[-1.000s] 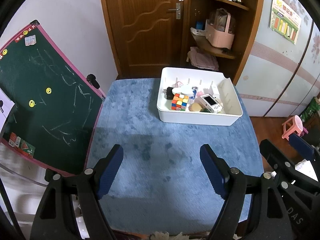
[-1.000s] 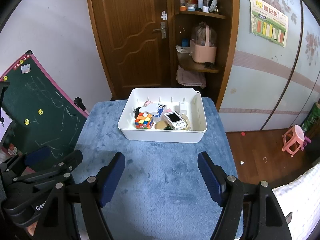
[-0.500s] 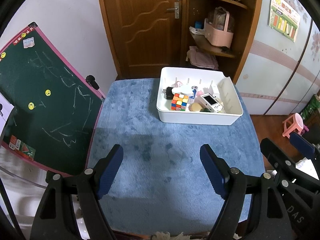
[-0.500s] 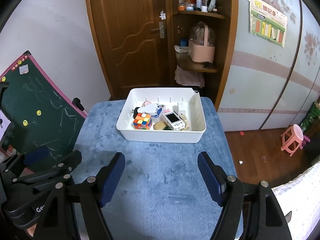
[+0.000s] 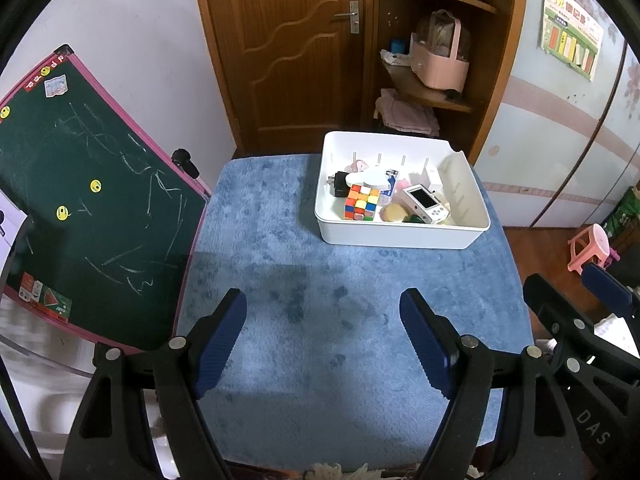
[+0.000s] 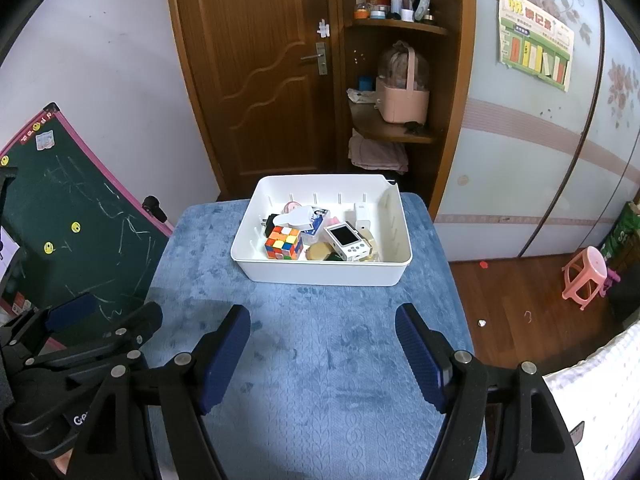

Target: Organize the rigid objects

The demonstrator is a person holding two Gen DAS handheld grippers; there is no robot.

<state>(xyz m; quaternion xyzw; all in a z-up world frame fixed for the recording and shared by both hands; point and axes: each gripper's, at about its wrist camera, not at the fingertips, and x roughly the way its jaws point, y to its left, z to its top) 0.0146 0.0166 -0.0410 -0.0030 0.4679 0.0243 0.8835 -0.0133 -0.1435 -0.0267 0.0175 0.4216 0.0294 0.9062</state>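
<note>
White bin [image 6: 320, 272] at 12 o'clock holds Rubik's cube [image 6: 283, 243], handheld console [image 6: 346, 241]. Left gripper [image 5: 322, 338], right gripper [image 6: 323, 354]: fingers spread, empty. Left body reads "Ge…", right "DAS".

Inside the white bin [image 6: 320, 272], its near wall hides the lower parts of the puzzle cube [image 6: 283, 243] and the white handheld console [image 6: 347, 241]. Behind the cube, a black item [image 6: 270, 224] and a pink one [image 6: 291, 207] stay mostly covered, too small to identify. Beside the bin, the chalkboard [image 5: 80, 200] runs off the picture's left edge.
</note>
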